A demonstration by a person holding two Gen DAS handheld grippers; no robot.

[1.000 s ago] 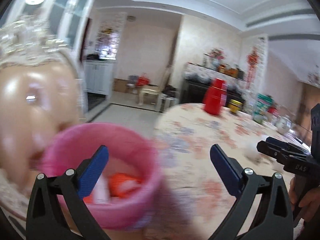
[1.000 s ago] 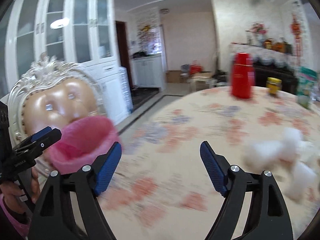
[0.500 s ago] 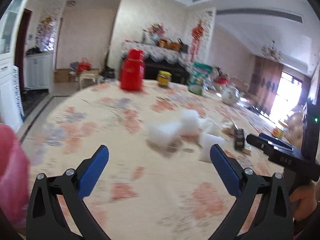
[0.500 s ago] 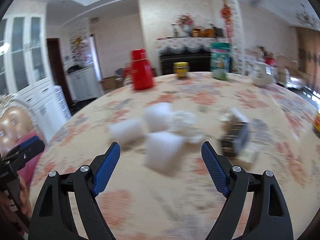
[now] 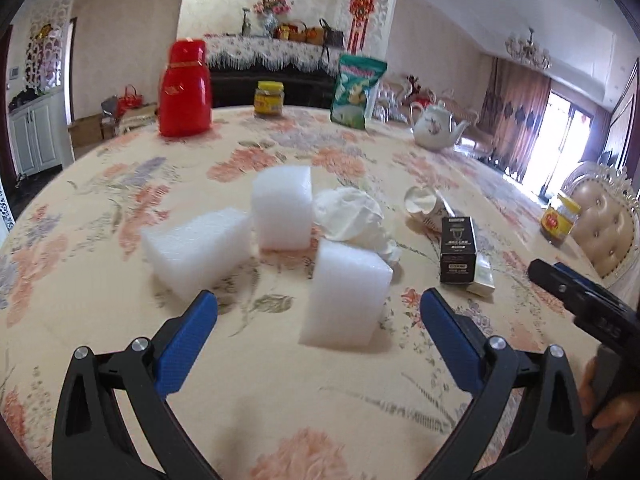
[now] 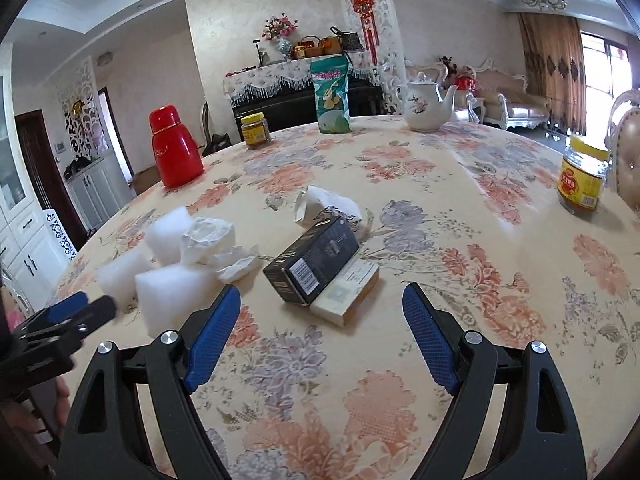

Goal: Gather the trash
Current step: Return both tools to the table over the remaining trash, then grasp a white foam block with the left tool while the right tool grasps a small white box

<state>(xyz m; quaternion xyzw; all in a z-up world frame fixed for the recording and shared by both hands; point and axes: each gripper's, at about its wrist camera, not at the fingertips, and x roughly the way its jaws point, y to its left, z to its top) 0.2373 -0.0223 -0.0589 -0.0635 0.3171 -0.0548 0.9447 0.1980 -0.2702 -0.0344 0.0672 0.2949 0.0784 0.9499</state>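
On the round table with the flowered cream cloth (image 5: 120, 264), the litter lies in a loose cluster near the middle. Farthest left is a white foam block lying flat (image 5: 198, 250); just beside it a second white foam block stands upright (image 5: 282, 208), and a third white foam block (image 5: 346, 294) sits nearest the left gripper (image 5: 318, 320), whose blue-padded jaws are spread wide and empty, low over the cloth. A crumpled white paper tissue (image 5: 352, 216) rests against the blocks. To its right a crushed white paper cup (image 6: 332, 206) lies on its side, touching a black rectangular carton (image 6: 314, 264) that leans on a flat cream box (image 6: 346, 294). The right gripper (image 6: 322, 320) hovers just short of these two boxes, its jaws likewise wide apart with nothing between them. Along the far edge stand a red plastic thermos (image 6: 174, 148), a yellow-lidded jar (image 6: 255, 130), a green snack bag (image 6: 332, 98) and a white china teapot (image 6: 424, 106).
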